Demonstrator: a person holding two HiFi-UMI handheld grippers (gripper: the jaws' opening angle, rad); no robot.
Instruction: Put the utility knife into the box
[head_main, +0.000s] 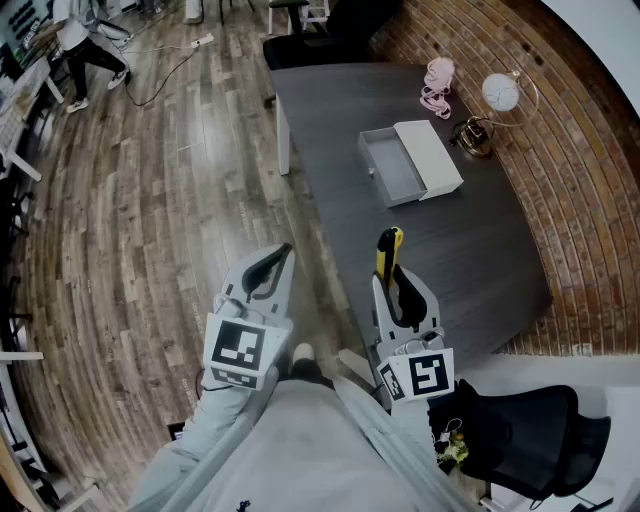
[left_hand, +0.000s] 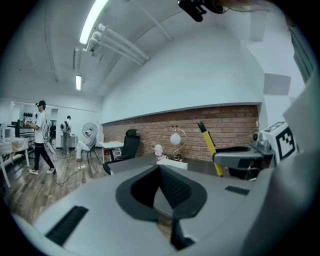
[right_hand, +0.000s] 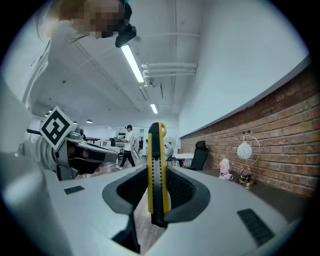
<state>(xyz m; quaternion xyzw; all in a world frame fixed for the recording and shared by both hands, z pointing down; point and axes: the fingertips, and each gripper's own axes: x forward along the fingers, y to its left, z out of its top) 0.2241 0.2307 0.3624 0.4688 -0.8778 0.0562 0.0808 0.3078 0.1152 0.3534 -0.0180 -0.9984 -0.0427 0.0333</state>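
**Knife being gripped in the right claw, box lying open further up the desk**

The knife (head_main: 387, 248) is being held upright between the jaws of the right claw (head_main: 396, 275), with its yellow body standing clear above them. It is being seen against the near end of the desk (head_main: 470, 250), well apart from the box (head_main: 412, 162). The left claw (head_main: 284, 254) is being carried beside the right one, over the floor (head_main: 150, 220); its jaws are being kept together at the tips, with nothing between them.

The box is lying near the middle of the desk with its grey tray slid out towards the desk's left edge and its white sleeve lying towards the wall. Beyond it, at the far right corner, a pink item (head_main: 437, 86) and a globe (head_main: 500, 92) in a gold hoop are being kept close to the brick wall (head_main: 590, 200). Both are apart from the box.

The dark top between knife and box is being left bare. The desk's right side is being hemmed by the wall, while its left edge is giving onto wide wooden floor. A black chair (head_main: 545, 440) is standing off the near right corner and another chair (head_main: 320, 30) at the far end. A person (head_main: 85, 45) is being seen far off across the floor, beside a trailing cable (head_main: 170, 60).
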